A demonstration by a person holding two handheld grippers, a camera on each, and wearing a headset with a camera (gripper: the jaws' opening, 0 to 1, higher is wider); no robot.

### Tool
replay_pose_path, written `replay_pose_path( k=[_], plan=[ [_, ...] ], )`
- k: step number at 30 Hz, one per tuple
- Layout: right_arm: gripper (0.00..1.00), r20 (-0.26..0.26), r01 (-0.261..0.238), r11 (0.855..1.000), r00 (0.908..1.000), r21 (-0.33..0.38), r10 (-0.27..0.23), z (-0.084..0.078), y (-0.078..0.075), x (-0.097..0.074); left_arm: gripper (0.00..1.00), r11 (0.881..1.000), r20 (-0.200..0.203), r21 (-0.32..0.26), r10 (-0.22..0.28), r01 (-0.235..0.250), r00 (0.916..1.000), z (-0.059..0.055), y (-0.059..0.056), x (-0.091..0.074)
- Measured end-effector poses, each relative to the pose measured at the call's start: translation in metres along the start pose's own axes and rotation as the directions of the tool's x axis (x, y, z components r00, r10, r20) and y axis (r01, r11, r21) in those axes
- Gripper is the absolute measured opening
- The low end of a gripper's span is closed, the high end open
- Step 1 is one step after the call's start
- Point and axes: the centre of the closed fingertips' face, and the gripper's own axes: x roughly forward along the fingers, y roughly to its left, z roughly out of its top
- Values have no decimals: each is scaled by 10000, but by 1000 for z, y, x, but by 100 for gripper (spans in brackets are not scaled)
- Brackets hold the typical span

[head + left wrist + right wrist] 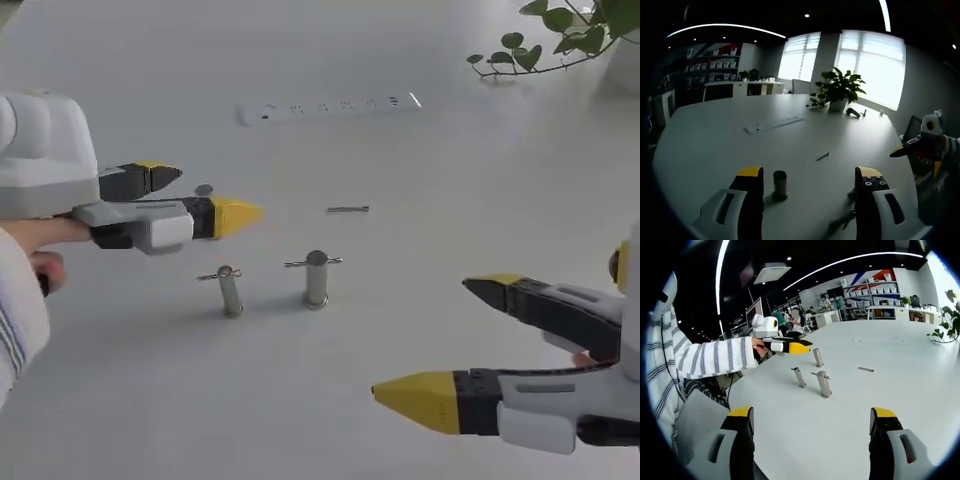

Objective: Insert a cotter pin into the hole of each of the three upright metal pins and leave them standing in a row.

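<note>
**Fig.** Workbench w/ both grippers, three views.

**Surface:** broad, pale, matte table (480, 180); its far end looks rounded in the L gripper view. A white power strip (330, 106) lies toward the far side. A trailing plant (565, 35) sits at the far R corner in the head view.

**Pins:**
- Pin A (231, 295) and pin B (317, 282) stand upright side by side near the middle, not touching.
- Pin A is crossed near its top by a cotter pin (207, 275), pin B by a second cotter pin (295, 264).
- Pin C (204, 190) stands upright farther off, to the L of pin A. Its top shows between the jaws of the L gripper (220, 193).
- In the L gripper view pin C (780, 185) stands ahead of the gap, nearer one jaw, touching neither.
- A loose cotter pin (347, 209) lies flat beyond pin B, between it and the power strip.

**Grippers:**
- L gripper: jaws apart, empty, above the table.
- R gripper (419, 338): jaws wide apart, empty, at the near side, well apart from the pins.

**Room:** open office.
- Windows (865, 70) w/ blinds are behind the plant.
- Shelving (875, 282) w/ boxes runs along a far wall.
- A ceiling unit (771, 272) and curved light strips (725, 24) are overhead.
- A striped sleeve (705, 360) shows behind the L gripper in the R gripper view.
</note>
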Motion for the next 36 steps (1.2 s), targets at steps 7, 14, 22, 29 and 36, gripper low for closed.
replay_pose_path(
  k=[7,14,22,29,36],
  plan=[
    [94,-17,113,9998,9999,136,-112,-1,-4,1,59,9994,-569,-19,330,-332,9978,-16,18,15],
    [93,38,191,9993,9998,308,-192,-2,-7,2,41,9959,-957,-293,819,-851,9920,-29,36,28],
    [92,-83,259,9994,9996,226,-257,-3,-10,2,28,9940,-1096,-26,1087,-1096,9880,-34,42,36],
    [91,-76,238,9994,9997,247,-237,-3,-11,2,12,9911,-1255,-108,1303,-1327,9835,-38,48,37],
    [90,-93,188,9996,9998,231,-186,-3,-9,2,11,9919,-1227,134,1269,-1262,9843,-38,50,36]
  ],
)
